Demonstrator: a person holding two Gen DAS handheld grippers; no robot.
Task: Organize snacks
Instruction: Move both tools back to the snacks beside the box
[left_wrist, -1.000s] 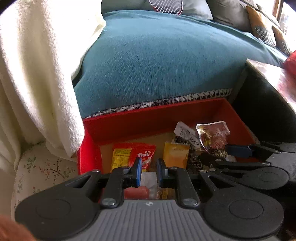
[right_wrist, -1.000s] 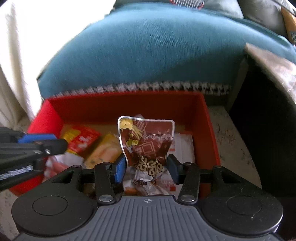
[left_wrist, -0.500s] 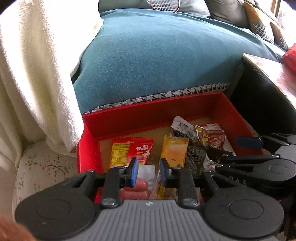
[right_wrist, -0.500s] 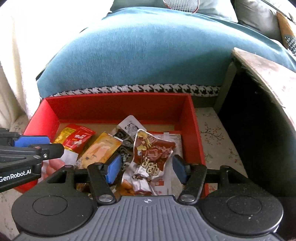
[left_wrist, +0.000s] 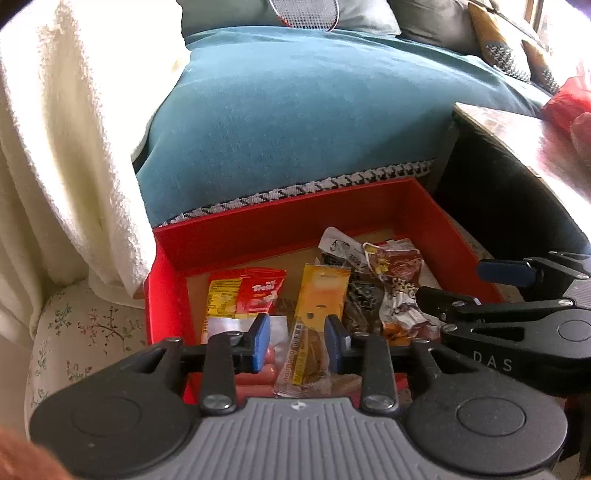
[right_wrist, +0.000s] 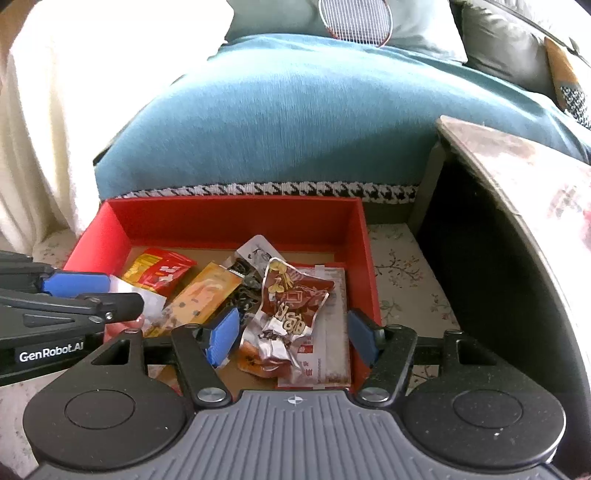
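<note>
The dark red snack packet (right_wrist: 291, 302), gripped upright a moment ago, is now released: it lies crumpled in the red box (right_wrist: 236, 214) near the right wall, and the right gripper (right_wrist: 291, 334) is opening above it. The left gripper (left_wrist: 297, 341) is opening too, with nothing pressed, over the yellow packet (left_wrist: 317, 295). The sausages (left_wrist: 255, 373) at the near edge are half hidden.
</note>
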